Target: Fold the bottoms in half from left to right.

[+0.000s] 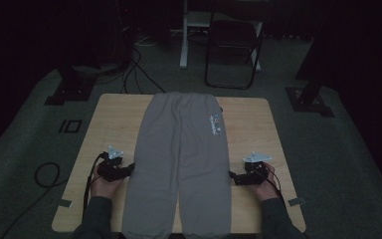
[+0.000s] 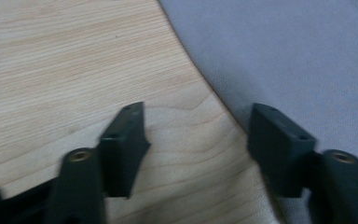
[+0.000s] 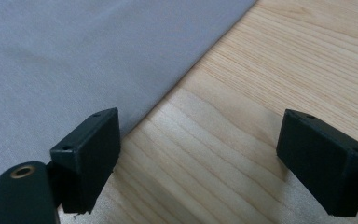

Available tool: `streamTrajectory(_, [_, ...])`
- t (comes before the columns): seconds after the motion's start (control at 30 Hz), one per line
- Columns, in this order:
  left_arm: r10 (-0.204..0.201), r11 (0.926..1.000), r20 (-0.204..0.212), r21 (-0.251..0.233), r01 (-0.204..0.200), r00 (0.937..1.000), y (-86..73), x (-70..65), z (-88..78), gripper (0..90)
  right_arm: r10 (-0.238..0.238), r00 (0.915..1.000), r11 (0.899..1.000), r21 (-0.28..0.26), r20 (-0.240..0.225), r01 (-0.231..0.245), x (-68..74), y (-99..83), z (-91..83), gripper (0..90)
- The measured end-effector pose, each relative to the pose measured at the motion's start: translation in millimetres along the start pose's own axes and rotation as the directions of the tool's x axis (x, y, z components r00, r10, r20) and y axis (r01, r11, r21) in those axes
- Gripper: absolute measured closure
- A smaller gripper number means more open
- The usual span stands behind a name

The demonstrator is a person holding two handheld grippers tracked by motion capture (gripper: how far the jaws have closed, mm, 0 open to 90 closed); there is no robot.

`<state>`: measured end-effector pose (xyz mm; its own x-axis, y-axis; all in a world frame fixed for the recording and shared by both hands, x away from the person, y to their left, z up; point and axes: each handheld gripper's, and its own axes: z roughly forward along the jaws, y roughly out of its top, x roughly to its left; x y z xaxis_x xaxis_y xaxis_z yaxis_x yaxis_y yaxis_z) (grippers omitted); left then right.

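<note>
Flanking grey trousers (image 1: 179, 164), fingers apart.

— Counted on the table (image 1: 114, 107)?
— One pair of grey trousers (image 1: 181, 149), two legs, one small print near the waist (image 1: 215, 125)
— Tools?
— Two: left gripper (image 1: 129, 168), right gripper (image 1: 231, 175), each with two black jaws spread apart, each in one hand
— Beyond the table?
— One folding chair (image 1: 233, 47), one white post (image 1: 184, 35)
</note>
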<state>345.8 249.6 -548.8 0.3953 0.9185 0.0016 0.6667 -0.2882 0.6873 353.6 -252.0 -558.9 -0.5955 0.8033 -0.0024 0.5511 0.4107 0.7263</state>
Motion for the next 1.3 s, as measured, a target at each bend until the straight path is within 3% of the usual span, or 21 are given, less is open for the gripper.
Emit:
streamTrajectory(0.2, [-0.046,0.9957,0.070,-0.078,0.051,0.9965,7.0,-3.6,-6.0,43.1,0.001,1.0000,1.000,0.000,0.000,-0.001,0.0,0.0,0.0,13.8])
streamTrajectory(0.33, [-0.058,0.9938,0.094,-0.089,0.066,0.9939,14.4,-7.6,-2.3,43.5,0.002,1.0000,1.000,-0.001,0.003,-0.002,0.3,-0.1,-0.1,14.0])
streamTrajectory(0.53, [-0.059,0.9958,0.080,-0.065,0.065,0.9951,25.8,-12.4,13.6,45.5,0.003,1.0000,1.000,0.000,0.004,-0.003,0.4,-0.1,-0.2,14.1])
streamTrajectory(0.6, [-0.051,0.9976,0.048,-0.044,0.053,0.9975,27.9,-13.7,19.9,45.7,0.004,1.0000,1.000,0.000,0.004,-0.004,0.4,-0.1,-0.1,14.0])
streamTrajectory(0.77, [-0.059,0.9980,0.048,-0.019,0.060,0.9971,31.8,-15.7,30.5,43.3,0.004,1.0000,1.000,0.000,0.004,-0.004,0.4,-0.1,-0.1,14.0])
streamTrajectory(0.97, [-0.043,0.9988,-0.014,-0.023,0.042,0.9990,35.1,-19.1,36.1,38.4,0.004,1.0000,1.000,0.000,0.004,-0.004,0.4,-0.1,-0.1,14.0])
streamTrajectory(1.3, [-0.066,0.9972,-0.051,-0.038,0.064,0.9965,36.2,-24.9,40.0,34.1,0.004,1.0000,1.000,-0.001,0.004,-0.004,0.4,-0.1,-0.1,14.1])
